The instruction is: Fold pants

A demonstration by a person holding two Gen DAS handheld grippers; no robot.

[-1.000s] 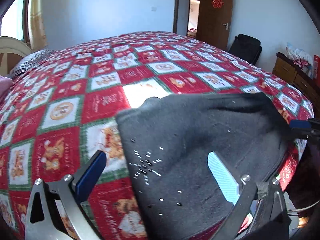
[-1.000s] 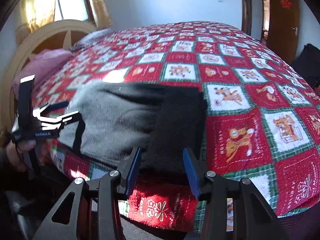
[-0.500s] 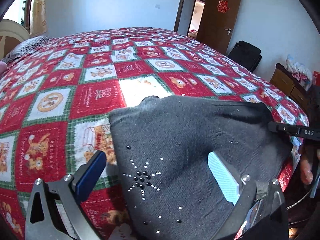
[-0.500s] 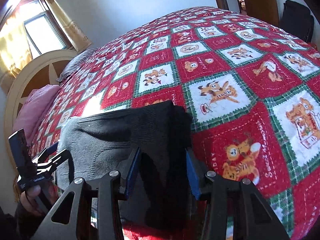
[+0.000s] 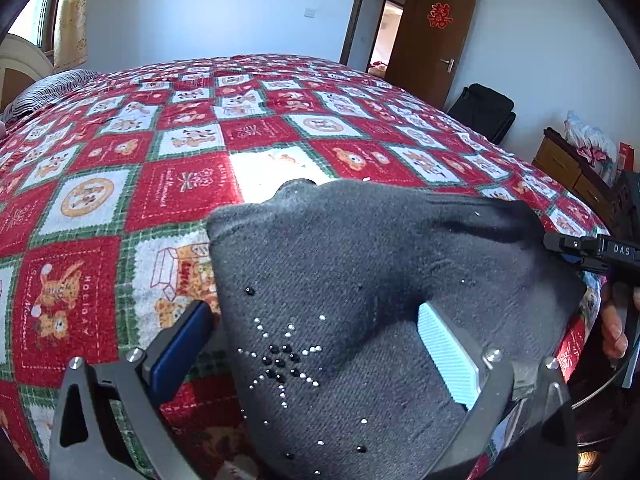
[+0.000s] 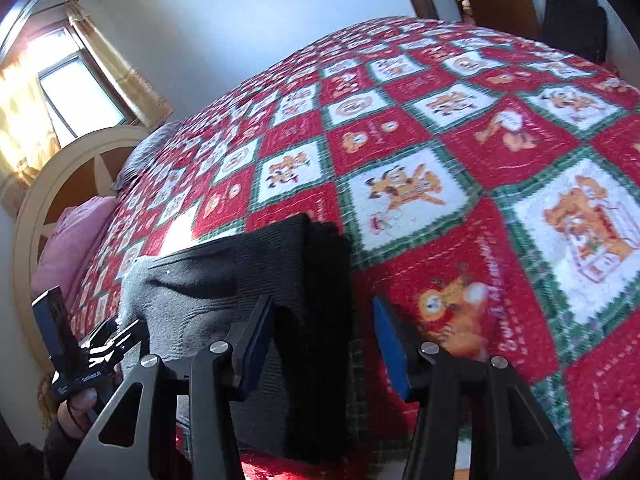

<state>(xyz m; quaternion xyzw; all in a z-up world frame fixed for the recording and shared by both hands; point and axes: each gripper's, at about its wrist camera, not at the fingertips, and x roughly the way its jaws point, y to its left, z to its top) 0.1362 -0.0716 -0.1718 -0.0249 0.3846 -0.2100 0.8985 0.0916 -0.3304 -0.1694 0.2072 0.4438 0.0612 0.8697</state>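
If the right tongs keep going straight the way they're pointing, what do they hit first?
Probably the black end of the pants, lying between the open right tongs; beyond it the quilt. Depth is uncertain.

Pants [image 5: 380,280] dark grey, rhinestone starburst; bedspread [image 5: 160,184] red-white-green check, orange bear prints; door [image 5: 432,40] brown.

Counted: one pair of dark grey knit pants [image 5: 380,280], one red-and-white patchwork blanket [image 5: 160,168], two black metal grippers [image 5: 316,344] [image 6: 322,332], one pink pillow [image 6: 72,240].
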